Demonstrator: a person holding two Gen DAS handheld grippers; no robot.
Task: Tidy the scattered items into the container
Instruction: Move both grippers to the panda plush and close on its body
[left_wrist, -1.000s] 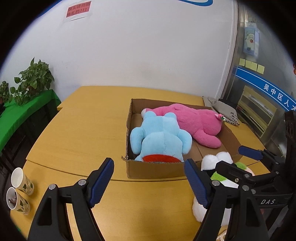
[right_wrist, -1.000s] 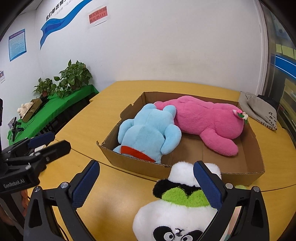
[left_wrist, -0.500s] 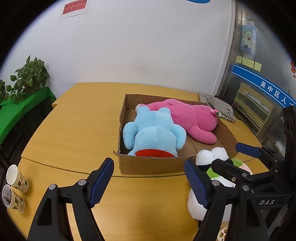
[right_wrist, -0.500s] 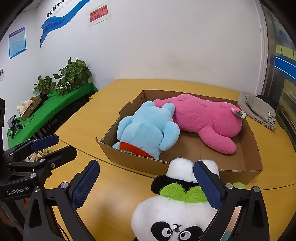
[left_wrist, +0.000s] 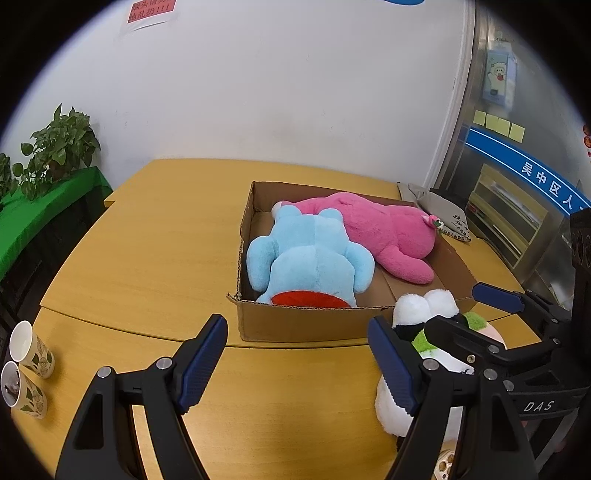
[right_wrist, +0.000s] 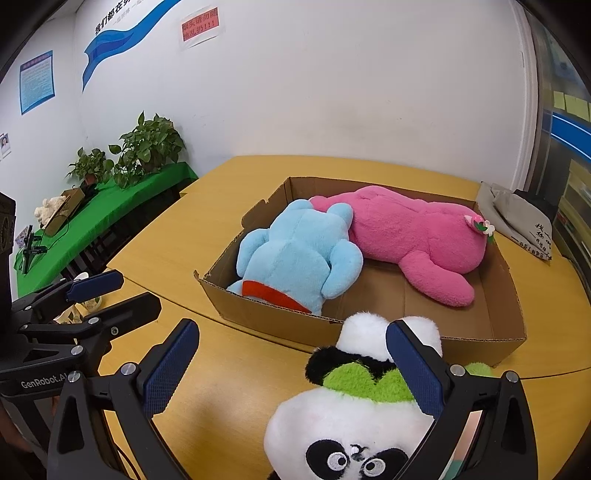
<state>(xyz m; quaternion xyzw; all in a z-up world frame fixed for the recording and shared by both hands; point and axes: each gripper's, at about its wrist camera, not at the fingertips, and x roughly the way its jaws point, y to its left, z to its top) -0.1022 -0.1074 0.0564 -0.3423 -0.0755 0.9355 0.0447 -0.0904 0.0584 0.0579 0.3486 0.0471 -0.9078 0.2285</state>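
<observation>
A cardboard box (left_wrist: 295, 325) (right_wrist: 266, 317) stands on the yellow table and holds a light blue plush (left_wrist: 310, 258) (right_wrist: 299, 254) and a pink plush (left_wrist: 384, 232) (right_wrist: 410, 232). A panda plush (right_wrist: 354, 424) (left_wrist: 417, 314) with green trim lies on the table in front of the box's near right corner. My right gripper (right_wrist: 291, 369) is open just above the panda, its right finger over the panda's body; it also shows in the left wrist view (left_wrist: 476, 310). My left gripper (left_wrist: 297, 354) is open and empty over the table before the box, seen too in the right wrist view (right_wrist: 114, 291).
Two paper cups (left_wrist: 26, 365) stand at the table's left edge. A grey cloth bag (right_wrist: 517, 218) lies at the far right beside the box. Potted plants (right_wrist: 147, 147) sit on a green-covered side table (right_wrist: 92, 218) to the left. A white wall is behind.
Both grippers have drawn back and risen slightly; the box and plush toys sit a little farther and lower in view. Both stay open. The panda has not moved.
</observation>
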